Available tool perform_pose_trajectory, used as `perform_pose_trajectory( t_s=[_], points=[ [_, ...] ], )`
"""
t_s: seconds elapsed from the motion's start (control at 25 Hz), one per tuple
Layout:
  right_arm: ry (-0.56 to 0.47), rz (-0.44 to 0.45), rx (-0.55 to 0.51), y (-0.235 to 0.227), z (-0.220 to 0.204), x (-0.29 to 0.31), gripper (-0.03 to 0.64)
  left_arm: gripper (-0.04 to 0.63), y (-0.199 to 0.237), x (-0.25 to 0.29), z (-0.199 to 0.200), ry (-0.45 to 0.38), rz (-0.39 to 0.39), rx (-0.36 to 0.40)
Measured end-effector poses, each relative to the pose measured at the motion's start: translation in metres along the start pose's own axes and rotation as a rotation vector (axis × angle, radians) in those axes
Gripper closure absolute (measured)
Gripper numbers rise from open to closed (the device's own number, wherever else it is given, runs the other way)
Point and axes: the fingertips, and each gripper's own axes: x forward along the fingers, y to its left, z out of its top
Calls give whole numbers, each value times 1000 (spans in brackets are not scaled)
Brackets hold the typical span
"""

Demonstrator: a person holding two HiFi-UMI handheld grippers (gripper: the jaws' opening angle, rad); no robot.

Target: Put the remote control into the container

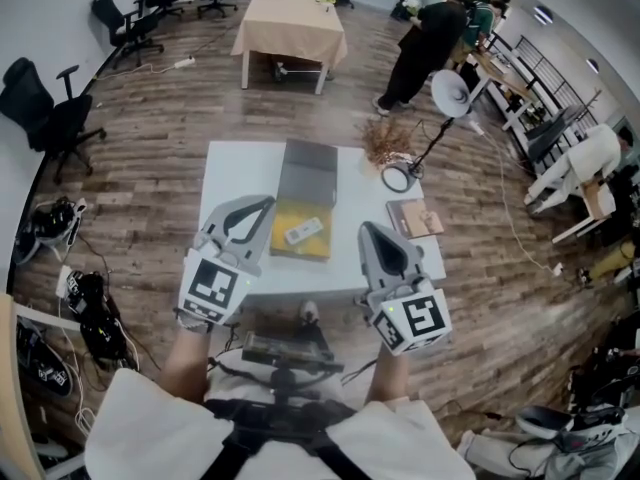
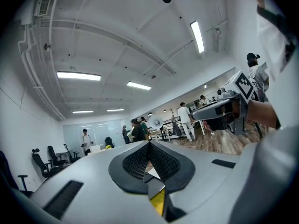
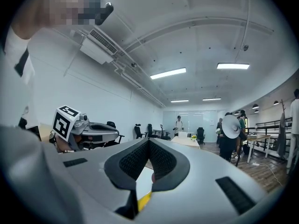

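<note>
A white remote control (image 1: 303,231) lies inside a yellow container (image 1: 284,222) on the white table (image 1: 225,173), with the container's grey lid (image 1: 307,171) standing open behind it. My left gripper (image 1: 264,204) hovers at the container's left edge, its jaws closed to a point with nothing in them. My right gripper (image 1: 367,228) is held to the right of the container, also shut and empty. Both gripper views look level across the room. In the left gripper view the jaws (image 2: 149,143) meet; in the right gripper view the jaws (image 3: 149,141) meet too.
A brown pad (image 1: 414,218) lies at the table's right edge. A lamp with a round base (image 1: 398,178) and a pile of brown straw (image 1: 385,143) stand beyond it. Farther back are a cloth-covered table (image 1: 290,23), people (image 1: 430,38) and office chairs (image 1: 45,108).
</note>
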Motion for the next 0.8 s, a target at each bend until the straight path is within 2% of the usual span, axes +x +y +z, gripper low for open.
perform_pose_trajectory(
  t_s=[0.8],
  points=[
    [15, -1, -18, 5, 1, 6, 614, 583, 3, 0, 0, 4, 2, -5]
  ],
)
